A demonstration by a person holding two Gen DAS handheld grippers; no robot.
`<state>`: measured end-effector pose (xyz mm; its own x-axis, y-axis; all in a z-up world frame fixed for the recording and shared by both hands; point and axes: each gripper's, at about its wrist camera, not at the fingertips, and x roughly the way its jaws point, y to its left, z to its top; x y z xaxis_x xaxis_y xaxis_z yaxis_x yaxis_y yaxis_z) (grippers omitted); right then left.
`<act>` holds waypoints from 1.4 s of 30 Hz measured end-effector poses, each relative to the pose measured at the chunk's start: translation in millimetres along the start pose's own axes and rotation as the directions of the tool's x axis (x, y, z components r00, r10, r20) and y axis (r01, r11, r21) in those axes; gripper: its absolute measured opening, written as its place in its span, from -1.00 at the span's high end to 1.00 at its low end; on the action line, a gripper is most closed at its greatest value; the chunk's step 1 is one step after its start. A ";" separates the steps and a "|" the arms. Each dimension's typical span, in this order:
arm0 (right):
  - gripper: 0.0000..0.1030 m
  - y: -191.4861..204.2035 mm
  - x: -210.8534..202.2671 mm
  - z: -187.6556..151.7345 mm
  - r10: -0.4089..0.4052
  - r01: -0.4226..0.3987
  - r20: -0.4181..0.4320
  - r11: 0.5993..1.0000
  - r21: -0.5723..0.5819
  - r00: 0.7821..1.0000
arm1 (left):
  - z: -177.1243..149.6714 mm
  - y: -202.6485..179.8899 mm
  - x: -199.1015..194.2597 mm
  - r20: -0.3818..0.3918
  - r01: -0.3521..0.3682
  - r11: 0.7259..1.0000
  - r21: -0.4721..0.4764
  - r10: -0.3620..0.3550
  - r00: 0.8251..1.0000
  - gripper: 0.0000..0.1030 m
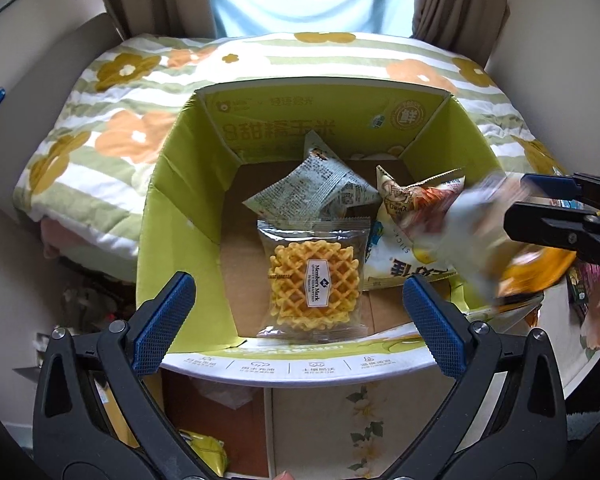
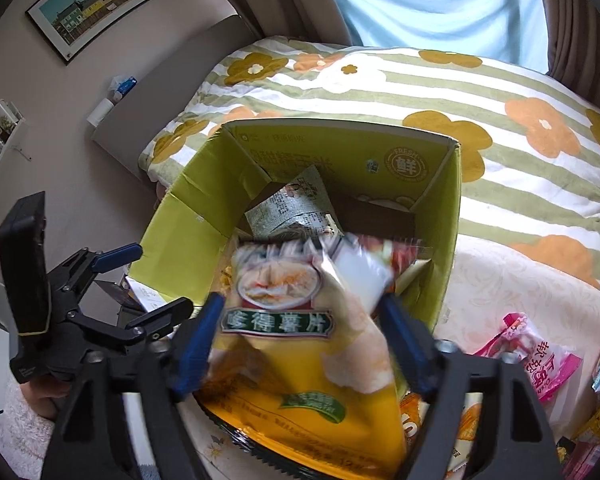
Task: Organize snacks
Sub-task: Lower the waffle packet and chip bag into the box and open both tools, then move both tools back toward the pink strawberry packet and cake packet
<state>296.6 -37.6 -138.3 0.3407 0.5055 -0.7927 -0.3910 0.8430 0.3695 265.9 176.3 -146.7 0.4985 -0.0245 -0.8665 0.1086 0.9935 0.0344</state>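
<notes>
A green cardboard box (image 1: 180, 208) stands open in front of a bed. Inside lie a waffle-cracker packet (image 1: 314, 280), a grey printed packet (image 1: 308, 196) and a white snack bag (image 1: 400, 240). My left gripper (image 1: 298, 312) is open and empty at the box's near rim. A yellow chip bag (image 2: 308, 344) lies between the spread blue fingers (image 2: 198, 348) of my right gripper (image 2: 300, 340), its blurred top over the box (image 2: 172, 236); whether the pads press it is unclear. The bag (image 1: 484, 240) and right gripper (image 1: 540, 204) show at the right in the left wrist view.
A floral striped duvet (image 2: 480, 112) covers the bed behind the box. A pink snack packet (image 2: 540, 356) and other packets lie on the cream table cover (image 2: 500, 280) at the right. A shelf unit (image 1: 308, 424) sits below the box.
</notes>
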 end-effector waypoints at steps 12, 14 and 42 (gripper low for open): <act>-0.87 -1.5 3.9 -16.0 -0.003 0.003 -0.007 1.000 0.007 1.000 | -4.2 -3.2 2.5 -0.025 0.010 1.000 0.020 -0.010 1.000 -0.99; -0.87 1.1 -1.5 -16.5 -0.010 0.010 0.002 1.000 0.002 1.000 | -3.9 -4.6 -1.5 -0.017 0.018 0.999 0.027 -0.018 1.000 -0.99; -0.87 -72.1 -169.0 -98.1 -0.342 0.332 0.153 0.939 0.090 0.927 | 11.5 -167.8 -59.5 0.099 0.182 0.962 0.202 -0.205 0.974 -0.99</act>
<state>183.3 -201.8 -78.5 0.5804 0.2083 -0.7872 -0.1768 0.9759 0.1279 227.9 9.7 -95.2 0.5487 -0.2388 -0.8012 0.3690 0.9291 -0.0243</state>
